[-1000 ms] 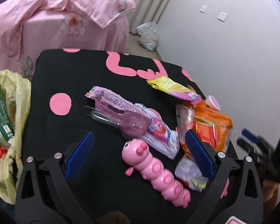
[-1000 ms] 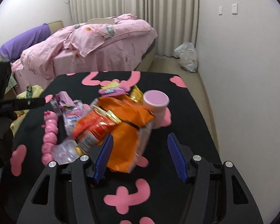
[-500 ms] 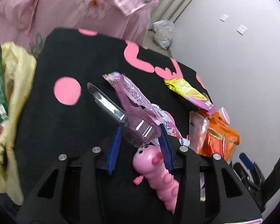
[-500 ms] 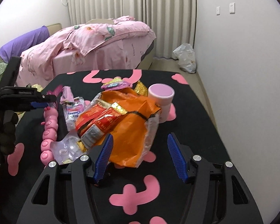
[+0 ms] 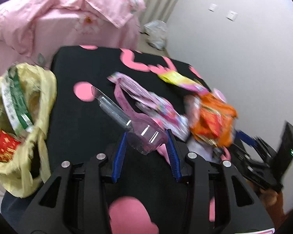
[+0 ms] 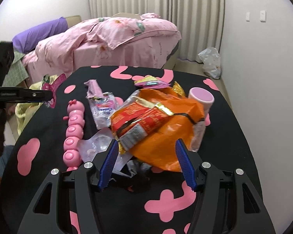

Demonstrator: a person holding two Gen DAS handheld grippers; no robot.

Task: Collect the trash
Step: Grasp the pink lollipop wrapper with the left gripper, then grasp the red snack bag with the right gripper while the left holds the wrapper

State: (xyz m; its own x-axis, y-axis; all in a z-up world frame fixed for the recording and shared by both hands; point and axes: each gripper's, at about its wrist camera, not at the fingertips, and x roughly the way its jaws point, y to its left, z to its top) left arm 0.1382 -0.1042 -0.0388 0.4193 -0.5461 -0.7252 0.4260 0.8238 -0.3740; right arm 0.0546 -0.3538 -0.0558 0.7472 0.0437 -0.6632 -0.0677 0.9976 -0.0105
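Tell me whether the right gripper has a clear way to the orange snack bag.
Probably yes: the right gripper is open, with the orange snack bag directly ahead, its near edge already between the pads and nothing blocking.

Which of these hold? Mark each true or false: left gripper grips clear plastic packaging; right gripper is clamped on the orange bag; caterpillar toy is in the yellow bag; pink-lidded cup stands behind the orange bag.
1. The left gripper grips the clear plastic packaging. True.
2. The right gripper is clamped on the orange bag. False: its jaws are open around it.
3. The caterpillar toy is in the yellow bag. False: it lies on the table.
4. The pink-lidded cup stands behind the orange bag. True.
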